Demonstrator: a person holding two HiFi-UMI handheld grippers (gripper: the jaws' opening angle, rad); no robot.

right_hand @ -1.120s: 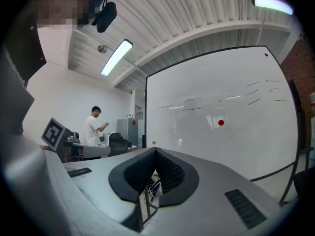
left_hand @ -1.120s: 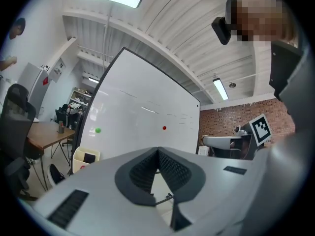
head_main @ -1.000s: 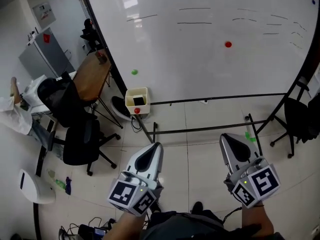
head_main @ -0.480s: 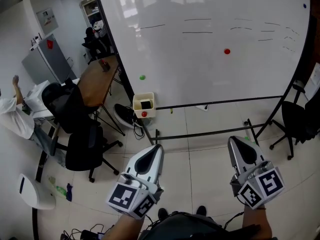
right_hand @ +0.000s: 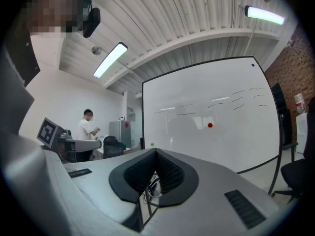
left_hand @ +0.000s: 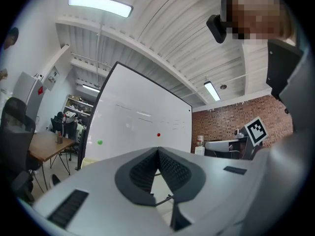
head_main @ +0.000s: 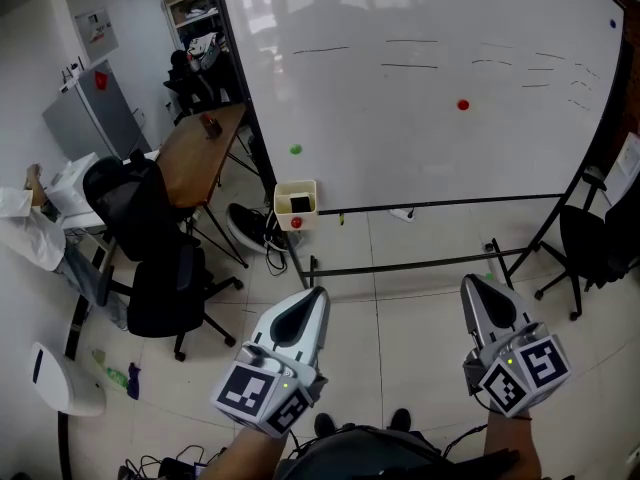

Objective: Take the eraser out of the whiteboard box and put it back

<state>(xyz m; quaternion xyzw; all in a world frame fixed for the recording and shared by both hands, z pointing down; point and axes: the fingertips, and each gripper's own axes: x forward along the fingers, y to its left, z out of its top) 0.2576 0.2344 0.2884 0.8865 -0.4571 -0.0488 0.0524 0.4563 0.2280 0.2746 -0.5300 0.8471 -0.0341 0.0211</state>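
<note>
Both grippers are empty with the jaws closed: left gripper (head_main: 314,292) pads meet with nothing between them in the left gripper view (left_hand: 158,150), and the right gripper (head_main: 473,282) is the same in its own view (right_hand: 156,152). Both are held level and point at the whiteboard (head_main: 430,108), well apart from it across open floor. The box (head_main: 296,184) hangs at the board's lower left corner, mouth up, with a red dot (head_main: 296,222) on its front. There's a dark block inside (head_main: 300,204), probably the eraser, but it's too small in the head view to be sure. If so, the eraser sits in the box, which fits either stage: waiting to be lifted out, or already put back. These frames don't settle which, so no call on the next move. My read on any reach into the box: come in from above, since the side walls block a level approach. Open the jaws before the rim, not inside it. Grip across the eraser's narrow side and lift straight so the box doesn't swing or unhook. The left gripper is the nearer one. Watch the stand's floor bar (head_main: 400,265) and the desk (head_main: 200,153) just left of the box.
</note>
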